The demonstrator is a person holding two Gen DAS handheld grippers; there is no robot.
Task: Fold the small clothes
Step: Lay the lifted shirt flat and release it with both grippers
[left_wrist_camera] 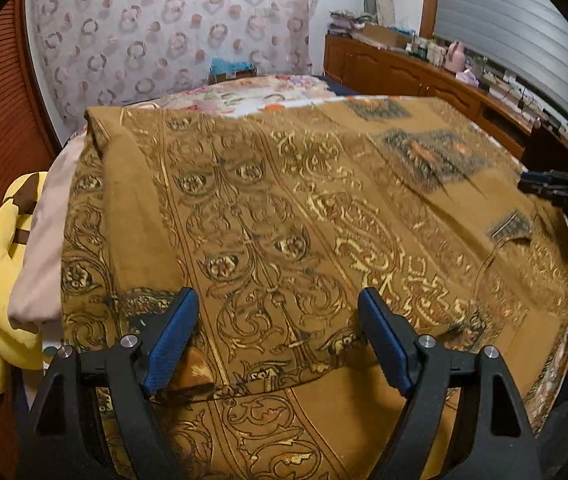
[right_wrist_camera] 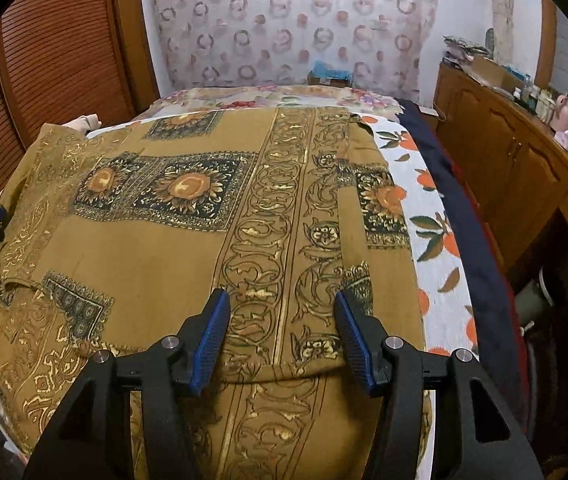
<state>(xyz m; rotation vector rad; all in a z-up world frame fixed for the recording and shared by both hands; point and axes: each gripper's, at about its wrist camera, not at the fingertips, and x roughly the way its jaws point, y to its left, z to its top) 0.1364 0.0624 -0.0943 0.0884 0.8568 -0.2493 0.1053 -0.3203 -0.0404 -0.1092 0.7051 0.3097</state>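
An ochre garment (left_wrist_camera: 284,208) with gold scroll bands and dark sunflower panels lies spread flat on the bed; it also shows in the right wrist view (right_wrist_camera: 187,240). A folded-over layer ends in an edge near both grippers. My left gripper (left_wrist_camera: 279,300) is open, its blue pads (left_wrist_camera: 171,336) hovering over the near left edge, holding nothing. My right gripper (right_wrist_camera: 281,300) is open over the near right edge, above a scroll band, holding nothing. The right gripper also shows at the right edge of the left wrist view (left_wrist_camera: 552,186).
A yellow plush toy (left_wrist_camera: 7,264) and a pink pillow (left_wrist_camera: 43,248) lie at the bed's left side. A white sheet with orange fruit print (right_wrist_camera: 436,240) and a navy cover (right_wrist_camera: 480,248) border the right. A wooden cabinet (right_wrist_camera: 516,160) with clutter stands right; a wooden slatted door (right_wrist_camera: 55,56) left.
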